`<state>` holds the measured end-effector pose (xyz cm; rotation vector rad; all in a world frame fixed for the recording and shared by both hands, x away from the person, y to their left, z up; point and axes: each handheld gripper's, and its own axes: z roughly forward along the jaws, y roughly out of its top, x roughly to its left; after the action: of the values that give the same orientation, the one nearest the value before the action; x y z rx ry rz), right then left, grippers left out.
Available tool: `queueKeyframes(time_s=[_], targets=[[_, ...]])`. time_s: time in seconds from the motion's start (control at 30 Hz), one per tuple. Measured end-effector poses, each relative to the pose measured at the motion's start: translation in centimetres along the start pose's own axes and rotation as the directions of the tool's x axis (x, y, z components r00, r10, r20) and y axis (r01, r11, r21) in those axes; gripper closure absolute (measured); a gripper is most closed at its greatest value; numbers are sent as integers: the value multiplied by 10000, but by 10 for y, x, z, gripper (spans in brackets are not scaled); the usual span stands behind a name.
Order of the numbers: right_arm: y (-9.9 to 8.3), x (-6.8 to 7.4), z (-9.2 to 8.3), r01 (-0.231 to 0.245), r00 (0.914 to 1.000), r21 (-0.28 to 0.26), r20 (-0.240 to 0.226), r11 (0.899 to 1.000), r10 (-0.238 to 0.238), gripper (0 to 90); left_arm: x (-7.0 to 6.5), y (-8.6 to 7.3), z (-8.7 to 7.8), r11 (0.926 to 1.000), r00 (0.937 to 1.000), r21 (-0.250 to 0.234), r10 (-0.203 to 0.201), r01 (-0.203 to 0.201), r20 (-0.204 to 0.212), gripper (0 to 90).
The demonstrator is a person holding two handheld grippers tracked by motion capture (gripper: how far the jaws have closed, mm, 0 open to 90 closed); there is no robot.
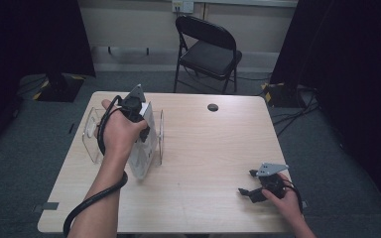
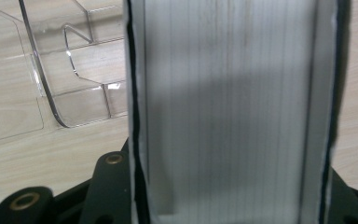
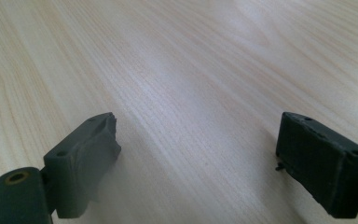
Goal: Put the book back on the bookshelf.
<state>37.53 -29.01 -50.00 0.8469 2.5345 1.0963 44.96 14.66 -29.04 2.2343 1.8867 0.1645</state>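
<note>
High view, left of centre: left gripper (image 1: pixel 138 115) clamping a thick white book (image 1: pixel 144 148) from above, keeping it upright on its lower edge on the table (image 1: pixel 213 148), seemingly so it can go between the plates of the clear acrylic stand (image 1: pixel 93 134) around it. Left gripper view, middle of the frame: pale page edges of the book (image 2: pixel 228 112) running up between the jaws, both pressing on the covers, with the stand (image 2: pixel 65 70) lying in the upper left. High view, lower right: right gripper (image 1: pixel 250 191) resting low near the table edge, well apart from the book, probably waiting. Right gripper view: jaws standing wide apart over bare wood (image 3: pixel 191 70), gripping nothing.
</note>
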Motion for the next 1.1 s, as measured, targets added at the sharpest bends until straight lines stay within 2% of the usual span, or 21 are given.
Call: queueKeyframes(time_s=[0.03,0.1,0.43,0.47,0.5,0.63,0.93,1.07,1.1], targets=[[0,0,0,5,10000,-1,-3,10000,-5,116,0,0,0,10000,10000,39,91,-91,4,527],[0,0,0,8,10000,-2,-4,10000,-8,116,1,1,1,10000,9999,32,-4,3,101,528],[0,0,0,42,10000,9,-9,10000,-42,116,-1,7,2,10000,10000,20,-33,33,-33,528],[0,0,0,41,10000,11,-7,10000,-41,116,0,7,3,10000,9999,20,69,-69,-114,527],[0,0,0,39,10000,10,-8,10000,-39,116,-1,8,4,10000,10000,11,-93,93,-16,528],[0,0,0,30,10000,13,-8,10000,-30,116,1,9,6,9997,9997,-49,-225,225,12,528],[0,0,0,5,10000,4,-21,10000,-5,116,3,12,10,9991,9991,-82,-408,409,114,528],[0,0,0,3,10000,4,-19,10000,-3,116,3,14,11,9995,9995,-33,-328,328,5,528],[0,0,0,3,10000,6,-19,10000,-3,116,3,15,12,9990,9990,-57,-436,436,55,528]])
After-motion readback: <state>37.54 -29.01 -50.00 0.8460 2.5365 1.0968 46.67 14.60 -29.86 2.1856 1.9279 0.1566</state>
